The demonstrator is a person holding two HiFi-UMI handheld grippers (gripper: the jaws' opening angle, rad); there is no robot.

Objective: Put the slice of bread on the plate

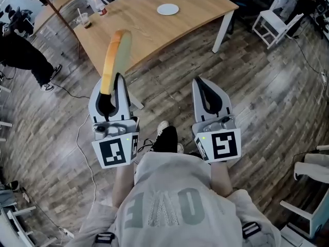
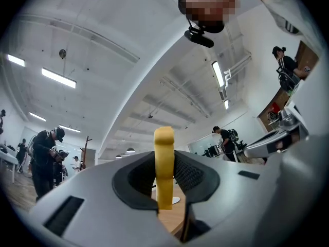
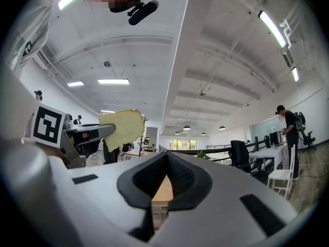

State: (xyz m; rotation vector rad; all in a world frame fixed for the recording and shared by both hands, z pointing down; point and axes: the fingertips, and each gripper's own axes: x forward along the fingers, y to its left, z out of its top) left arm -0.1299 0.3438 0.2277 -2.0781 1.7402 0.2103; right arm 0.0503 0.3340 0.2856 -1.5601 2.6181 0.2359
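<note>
A slice of bread (image 1: 114,55) with a golden crust stands edge-on in my left gripper (image 1: 110,89), which is shut on its lower end and holds it over the wooden floor in front of the table. In the left gripper view the bread (image 2: 164,163) rises upright between the pads. The white plate (image 1: 168,9) lies on the far part of the wooden table (image 1: 154,32), well ahead of both grippers. My right gripper (image 1: 201,84) is beside the left one, shut with nothing in it. From the right gripper view the bread (image 3: 123,128) shows flat-on at the left.
A cup (image 1: 84,18) and a bottle (image 1: 97,5) stand at the table's left corner. White chairs (image 1: 272,22) are at the right, and a person (image 1: 20,50) stands at the far left. A cable (image 1: 85,138) runs over the plank floor by my feet.
</note>
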